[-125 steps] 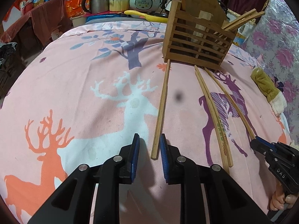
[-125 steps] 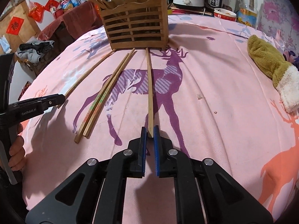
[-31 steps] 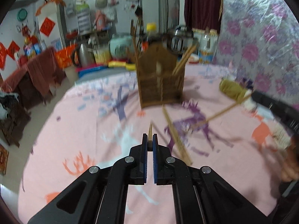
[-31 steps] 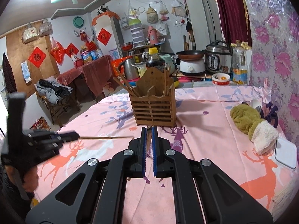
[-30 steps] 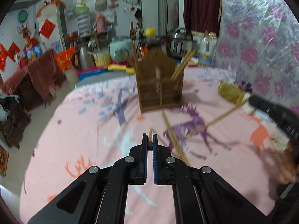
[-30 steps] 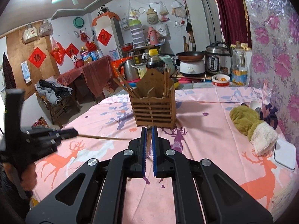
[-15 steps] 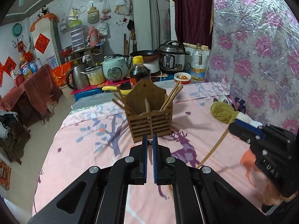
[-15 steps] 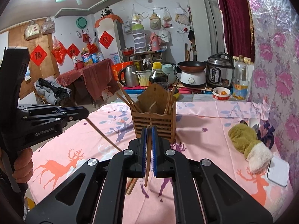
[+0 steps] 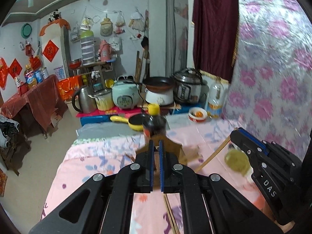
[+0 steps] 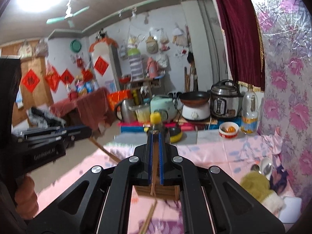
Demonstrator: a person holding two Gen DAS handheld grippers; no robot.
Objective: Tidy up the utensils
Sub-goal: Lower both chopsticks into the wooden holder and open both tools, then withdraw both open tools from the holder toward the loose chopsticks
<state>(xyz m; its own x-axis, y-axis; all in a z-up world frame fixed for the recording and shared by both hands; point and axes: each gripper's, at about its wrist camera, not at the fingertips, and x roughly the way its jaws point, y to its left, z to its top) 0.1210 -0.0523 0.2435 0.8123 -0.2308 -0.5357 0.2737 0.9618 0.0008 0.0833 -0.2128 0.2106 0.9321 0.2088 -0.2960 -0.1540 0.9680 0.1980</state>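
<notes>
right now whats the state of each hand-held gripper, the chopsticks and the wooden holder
left hand-held gripper: shut on a chopstick
right hand-held gripper: shut on a chopstick
left's chopstick: lifted, slanting down from the tip
right's chopstick: lifted, slanting down from the tip
loose chopsticks: lying flat on the pink tablecloth
wooden chopstick holder: upright on the tablecloth, mostly hidden behind the grippers
</notes>
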